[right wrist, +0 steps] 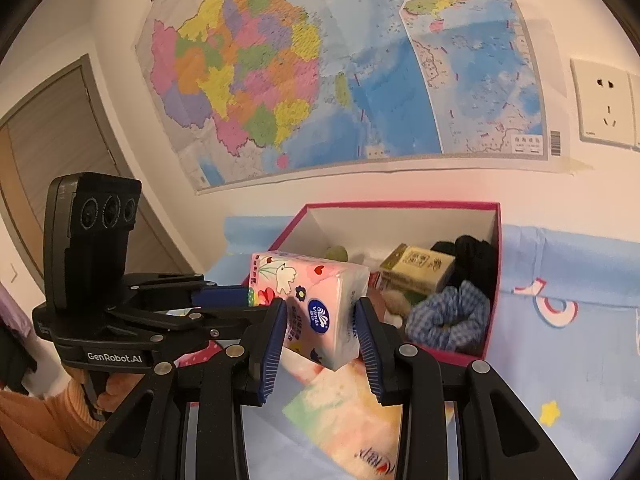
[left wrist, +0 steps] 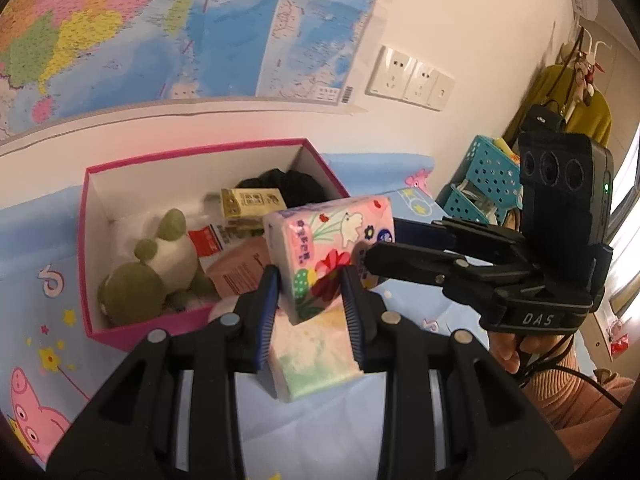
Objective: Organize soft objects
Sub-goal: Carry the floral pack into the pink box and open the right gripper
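Between both tongs — left gripper and right gripper each clamped on it — hangs the tissue pack; beyond them the pink box holds a plush toy; below, another pack on the blue cloth — map behind.

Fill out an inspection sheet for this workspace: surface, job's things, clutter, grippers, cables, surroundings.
Surface: blue cartoon cloth over the table.
Job's things: floral tissue pack held by both grippers beside the pink box; another pack lies below it. In the box: plush toy, yellow carton, black cloth, blue scrunchie.
Clutter: teal basket by the wall.
Grippers: left gripper and right gripper both clamp the pack.
Cables: black cord under the right hand.
Surroundings: wall map, sockets, door.
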Available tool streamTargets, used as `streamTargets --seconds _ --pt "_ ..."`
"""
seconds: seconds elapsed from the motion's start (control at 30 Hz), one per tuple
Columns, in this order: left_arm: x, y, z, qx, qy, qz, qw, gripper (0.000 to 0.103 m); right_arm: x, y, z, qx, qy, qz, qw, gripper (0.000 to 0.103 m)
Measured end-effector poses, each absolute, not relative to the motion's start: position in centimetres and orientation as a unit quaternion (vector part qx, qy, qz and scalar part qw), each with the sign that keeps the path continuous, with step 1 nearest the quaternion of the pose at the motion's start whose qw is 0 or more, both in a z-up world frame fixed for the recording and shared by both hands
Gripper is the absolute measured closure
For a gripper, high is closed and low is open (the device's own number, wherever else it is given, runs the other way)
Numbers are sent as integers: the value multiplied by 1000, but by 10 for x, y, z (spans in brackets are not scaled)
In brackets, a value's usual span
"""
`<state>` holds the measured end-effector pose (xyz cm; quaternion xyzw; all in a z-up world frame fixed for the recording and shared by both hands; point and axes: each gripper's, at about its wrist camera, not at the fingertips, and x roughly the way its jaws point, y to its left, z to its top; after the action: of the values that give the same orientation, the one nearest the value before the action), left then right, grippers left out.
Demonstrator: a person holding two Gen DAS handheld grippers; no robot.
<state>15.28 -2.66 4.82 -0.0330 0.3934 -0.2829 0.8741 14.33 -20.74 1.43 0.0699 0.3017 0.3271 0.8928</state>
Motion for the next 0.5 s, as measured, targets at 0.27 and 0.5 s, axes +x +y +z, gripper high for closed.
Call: streamTargets --seconds 0.27,0.5 --pt "172 -26 46 -28 394 -268 879 70 166 -202 10 78 309 328 889 67" --pt "184 -24 40 -22 397 -253 882 70 182 -199 5 88 319 326 885 67"
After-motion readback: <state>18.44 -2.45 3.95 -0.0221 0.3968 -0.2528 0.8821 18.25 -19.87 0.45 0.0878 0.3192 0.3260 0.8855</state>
